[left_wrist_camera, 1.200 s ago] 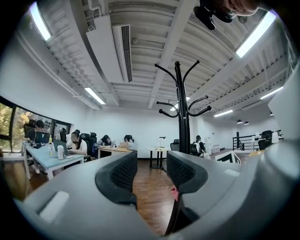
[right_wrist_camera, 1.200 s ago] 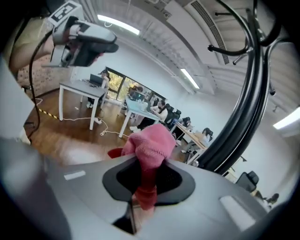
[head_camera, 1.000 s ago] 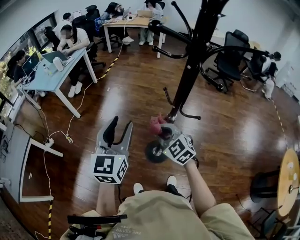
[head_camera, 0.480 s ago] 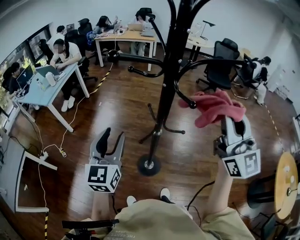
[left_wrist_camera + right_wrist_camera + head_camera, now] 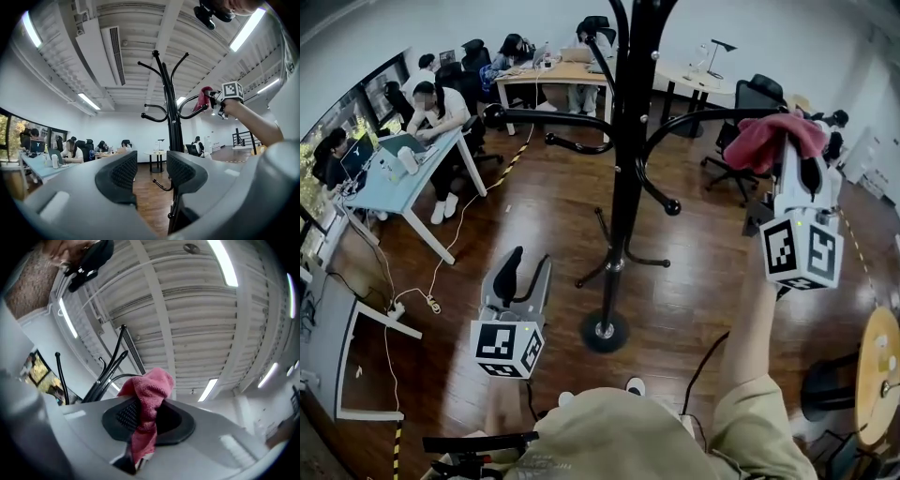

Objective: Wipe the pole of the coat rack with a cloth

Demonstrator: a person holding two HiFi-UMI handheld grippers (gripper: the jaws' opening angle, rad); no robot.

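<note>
Readying the cloth (image 5: pixel 767 137) at the coat rack (image 5: pixel 606 330).
Left gripper (image 5: pixel 530 267), parted and empty, waits low (kept clear); right gripper (image 5: pixel 802 167) clamps the cloth at an upper hook (image 5: pixel 698 122), off the pole (image 5: pixel 629 150), seemingly to begin wiping downward.

No readable text, labels or numbers anywhere.
</note>
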